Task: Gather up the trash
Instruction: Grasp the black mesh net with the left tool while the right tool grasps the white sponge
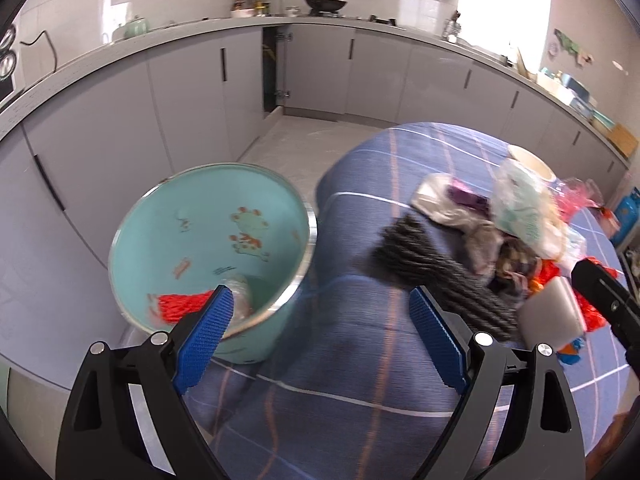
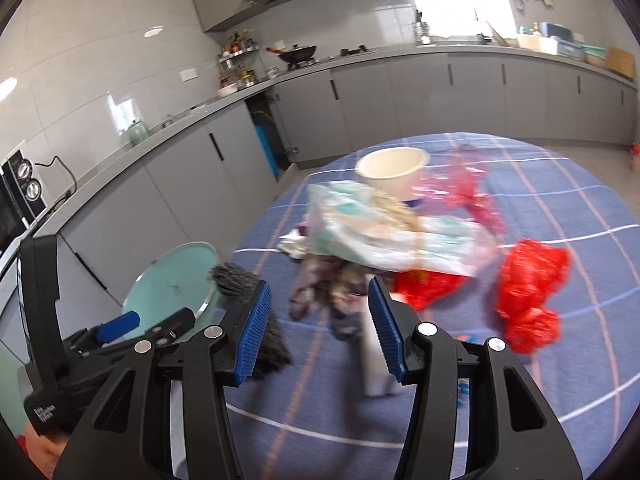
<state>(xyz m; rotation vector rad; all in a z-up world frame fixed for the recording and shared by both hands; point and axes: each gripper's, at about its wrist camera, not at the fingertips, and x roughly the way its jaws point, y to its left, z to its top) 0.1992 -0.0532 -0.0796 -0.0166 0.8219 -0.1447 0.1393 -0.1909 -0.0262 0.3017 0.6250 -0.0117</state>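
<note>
Left wrist: gray broom (image 1: 432,272), bristles toward teal bin (image 1: 208,248).

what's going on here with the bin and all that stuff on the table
A person with a claw in each hand is clearing trash off a blue checked tablecloth. The left claw is open and empty beside the teal bin, which already holds red netting. The right claw hovers by the pile of wrappers, gripping nothing.
</note>
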